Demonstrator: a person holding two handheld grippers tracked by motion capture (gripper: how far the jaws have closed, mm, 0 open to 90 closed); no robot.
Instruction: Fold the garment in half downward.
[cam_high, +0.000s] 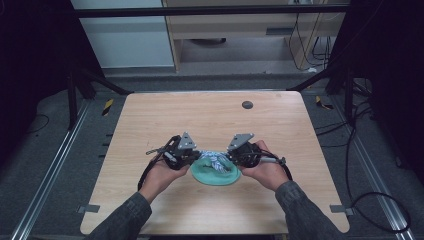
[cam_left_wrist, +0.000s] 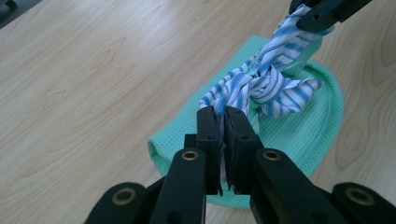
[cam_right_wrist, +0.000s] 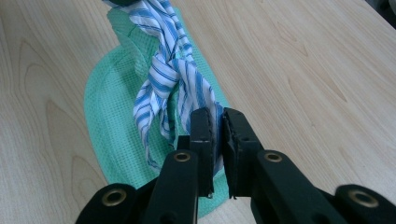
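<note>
striped cloth (cam_left_wrist: 268, 86): blue-and-white stripes | waffle cloth (cam_left_wrist: 299, 140): mint green | table (cam_high: 210, 115): pale wood grain | jaws: black

So the count: one green cloth (cam_high: 216, 175), one blue-striped cloth (cam_high: 216, 161) knotted over it, two grippers (left gripper (cam_high: 196, 156), right gripper (cam_high: 231, 157)), one counter (cam_high: 210, 115), and one dark round spot (cam_high: 247, 104).

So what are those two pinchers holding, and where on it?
Both hold the blue-striped cloth strip: the left gripper pinches one end, the right gripper the other, with its knot above the green cloth.
</note>
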